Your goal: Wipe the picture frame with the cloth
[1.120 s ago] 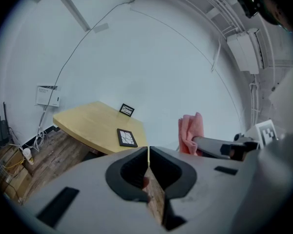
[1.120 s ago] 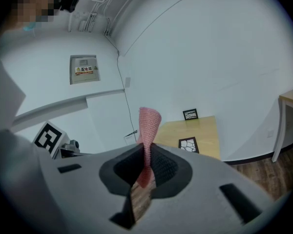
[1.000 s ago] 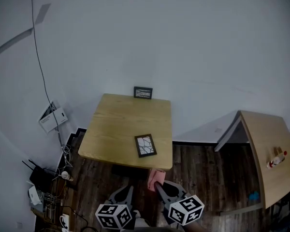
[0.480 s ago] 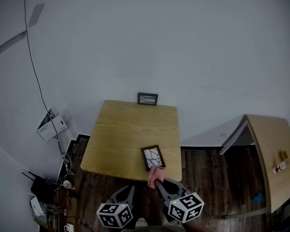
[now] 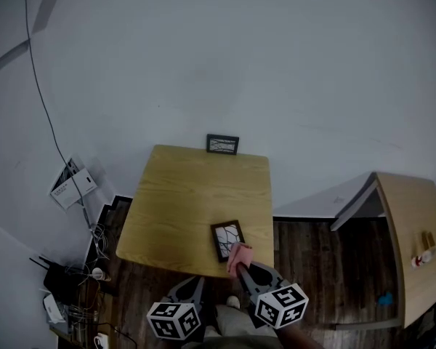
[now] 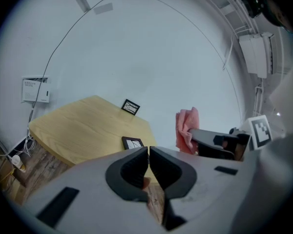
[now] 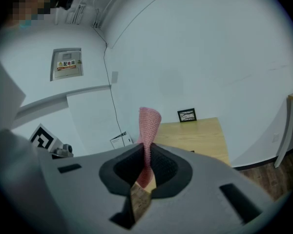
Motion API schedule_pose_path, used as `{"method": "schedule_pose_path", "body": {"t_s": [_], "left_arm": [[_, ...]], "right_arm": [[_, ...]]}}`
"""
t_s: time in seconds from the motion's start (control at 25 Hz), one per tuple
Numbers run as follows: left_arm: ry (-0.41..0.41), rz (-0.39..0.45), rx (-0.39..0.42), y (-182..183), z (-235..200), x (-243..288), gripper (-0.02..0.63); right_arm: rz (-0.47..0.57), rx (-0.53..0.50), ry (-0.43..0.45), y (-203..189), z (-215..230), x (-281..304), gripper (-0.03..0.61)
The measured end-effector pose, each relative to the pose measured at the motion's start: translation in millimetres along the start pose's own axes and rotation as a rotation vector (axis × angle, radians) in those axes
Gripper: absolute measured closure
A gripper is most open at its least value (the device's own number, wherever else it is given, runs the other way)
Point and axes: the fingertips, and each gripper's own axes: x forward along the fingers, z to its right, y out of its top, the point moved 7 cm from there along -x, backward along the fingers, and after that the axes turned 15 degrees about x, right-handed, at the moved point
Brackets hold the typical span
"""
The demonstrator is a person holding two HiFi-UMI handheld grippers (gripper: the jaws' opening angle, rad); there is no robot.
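Observation:
A small dark picture frame [image 5: 227, 240] lies flat near the front edge of the wooden table [image 5: 182, 202]. A second frame [image 5: 222, 144] stands at the table's back against the wall. My right gripper [image 5: 241, 267] is shut on a pink cloth [image 5: 239, 256], which sticks up at the table's front edge, just right of the flat frame. In the right gripper view the cloth [image 7: 149, 126] rises from between the jaws. My left gripper [image 5: 196, 286] hangs short of the table, shut with nothing in it [image 6: 149, 152]. From there the flat frame [image 6: 133, 143] shows just ahead.
A second wooden table [image 5: 414, 224] with small items stands at the right. Cables and boxes [image 5: 73, 282] clutter the floor at the left, by a white panel [image 5: 71, 182] on the wall. Dark plank floor [image 5: 327, 282] lies between the tables.
Both grippers have come forward to the table. The cloth, earlier below the front edge, now sits at the edge next to the flat frame.

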Motion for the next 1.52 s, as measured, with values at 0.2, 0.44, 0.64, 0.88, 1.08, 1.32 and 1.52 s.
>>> {"method": "schedule_pose_path", "body": {"t_s": [0.2, 0.44, 0.64, 0.88, 1.08, 1.32, 1.52], "left_arm": [[0.015, -0.047, -0.007, 0.1, -3.5, 34.7, 0.603], [0.022, -0.112, -0.016, 6.0, -6.8, 74.5, 0.603], [0.021, -0.165, -0.039, 1.5, -9.0, 103.0, 0.603], [0.027, -0.233, -0.061, -12.4, -11.6, 129.4, 0.601], [0.043, -0.29, -0.087, -26.0, -17.2, 146.5, 0.563], [0.054, -0.363, -0.115, -43.8, -19.9, 167.2, 0.476], [0.082, -0.391, -0.134, -53.2, -24.1, 175.9, 0.474]], "right_arm": [[-0.045, -0.016, 0.013, 16.4, 27.9, 27.7, 0.56], [-0.118, -0.04, 0.045, 36.5, 55.6, 60.4, 0.56], [-0.183, -0.057, 0.058, 38.4, 74.7, 91.9, 0.56], [-0.279, -0.08, 0.073, 27.9, 92.0, 126.5, 0.56], [-0.342, -0.075, 0.077, 18.6, 105.3, 150.9, 0.56], [-0.42, -0.08, 0.083, 4.0, 119.4, 174.3, 0.56], [-0.483, -0.094, 0.084, -10.6, 124.9, 192.6, 0.56]]}}
